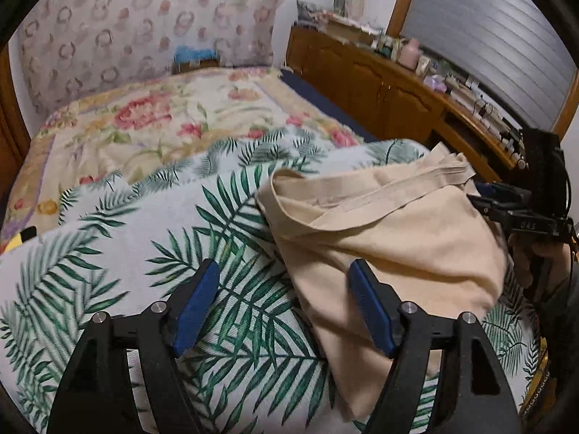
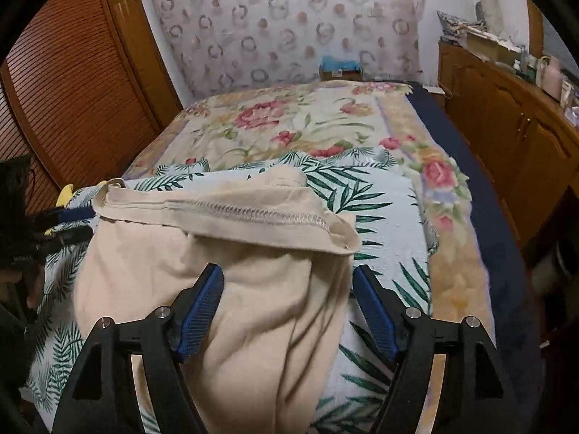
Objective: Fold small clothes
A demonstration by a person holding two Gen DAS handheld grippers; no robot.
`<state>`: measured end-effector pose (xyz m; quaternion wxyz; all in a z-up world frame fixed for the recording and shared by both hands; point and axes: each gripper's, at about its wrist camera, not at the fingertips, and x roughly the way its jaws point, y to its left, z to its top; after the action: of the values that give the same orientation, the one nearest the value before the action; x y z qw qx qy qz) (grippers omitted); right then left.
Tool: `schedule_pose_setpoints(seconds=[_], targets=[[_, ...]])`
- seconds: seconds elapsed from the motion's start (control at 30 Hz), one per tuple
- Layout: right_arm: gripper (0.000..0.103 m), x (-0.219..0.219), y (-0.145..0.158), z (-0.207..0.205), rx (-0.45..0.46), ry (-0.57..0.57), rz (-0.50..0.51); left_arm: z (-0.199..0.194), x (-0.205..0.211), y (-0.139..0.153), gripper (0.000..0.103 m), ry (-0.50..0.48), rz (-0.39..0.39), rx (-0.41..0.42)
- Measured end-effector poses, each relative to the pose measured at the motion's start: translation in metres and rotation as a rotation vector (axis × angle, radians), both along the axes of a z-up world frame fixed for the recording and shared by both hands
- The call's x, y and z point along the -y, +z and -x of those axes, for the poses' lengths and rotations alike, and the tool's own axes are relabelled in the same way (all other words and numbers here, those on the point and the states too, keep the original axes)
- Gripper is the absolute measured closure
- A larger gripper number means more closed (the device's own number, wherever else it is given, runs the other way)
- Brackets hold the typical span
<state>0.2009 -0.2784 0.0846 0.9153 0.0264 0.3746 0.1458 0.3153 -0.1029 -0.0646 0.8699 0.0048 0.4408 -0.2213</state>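
A beige garment (image 2: 224, 271) lies rumpled on the palm-leaf cloth (image 1: 108, 253) spread over the bed (image 2: 289, 123), its stitched waistband flopped across the top. Both tools hang over it with jaws wide apart and nothing gripped: the left tool (image 1: 284, 307) at its left edge, the right tool (image 2: 287, 307) over its right part. I'd pinch both ends of one edge first, then draw it taut so the fold lands flat.

A beige garment (image 2: 217, 264) is lying on a white cloth (image 1: 108, 253) showing green palm leaves. A cream blanket (image 2: 289, 126) is showing pink roses, and blue pads (image 1: 197, 307) are lining black fingers.
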Motion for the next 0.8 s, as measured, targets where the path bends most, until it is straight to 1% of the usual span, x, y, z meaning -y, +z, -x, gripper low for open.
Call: schedule_pose_setpoints(seconds=[0.13,0.3,0.37,0.4,0.43,0.47,0.5,0.53,0.57,0.6,0.63,0.67,0.7,0.73,0.8], targets=[[0.024,0.001,-0.004,-0.013,-0.045,0.001,-0.012,-0.014,0.009,-0.007,0.028,-0.014,0.021,-0.046],[0.023,-0.001,-0.002,-0.016,-0.022,0.025,-0.008,-0.026,0.019,-0.007,0.028,-0.033,0.021,-0.039],[0.024,-0.005,-0.006,-0.015,-0.014,0.037,0.008,-0.031,0.021,-0.007,0.028,-0.04,0.022,-0.035],[0.03,-0.006,-0.007,-0.015,-0.009,0.044,0.012,-0.034,0.023,-0.007,0.033,-0.043,0.022,-0.035],[0.035,-0.007,-0.007,-0.014,-0.003,0.063,0.012,-0.034,0.024,-0.007,0.042,-0.05,0.027,-0.037],[0.041,-0.008,-0.009,-0.015,0.001,0.077,0.013,-0.036,0.027,-0.007,0.047,-0.065,0.037,-0.04],[0.047,-0.009,-0.01,-0.015,0.005,0.085,0.017,-0.036,0.029,-0.007,0.054,-0.072,0.042,-0.045],[0.051,-0.009,-0.011,-0.016,0.007,0.097,0.017,-0.037,0.031,-0.006,0.062,-0.074,0.042,-0.046],[0.06,-0.009,-0.012,-0.016,0.007,0.11,0.011,-0.037,0.032,-0.005,0.069,-0.079,0.045,-0.047],[0.068,-0.006,-0.013,-0.017,0.006,0.119,0.003,-0.036,0.033,-0.005,0.079,-0.091,0.056,-0.05],[0.072,-0.004,-0.013,-0.017,0.004,0.123,-0.005,-0.035,0.034,-0.003,0.083,-0.095,0.06,-0.047],[0.082,-0.001,-0.012,-0.017,0.006,0.127,-0.013,-0.032,0.034,-0.001,0.085,-0.095,0.059,-0.037],[0.085,0.001,-0.011,-0.016,0.009,0.138,-0.029,-0.029,0.032,0.002,0.086,-0.097,0.067,-0.027],[0.086,0.003,-0.009,-0.013,0.014,0.147,-0.05,-0.024,0.031,0.007,0.087,-0.098,0.078,-0.011],[0.087,0.003,-0.002,-0.003,0.062,0.15,-0.042,-0.011,0.026,0.021,0.087,-0.1,0.101,0.033]])
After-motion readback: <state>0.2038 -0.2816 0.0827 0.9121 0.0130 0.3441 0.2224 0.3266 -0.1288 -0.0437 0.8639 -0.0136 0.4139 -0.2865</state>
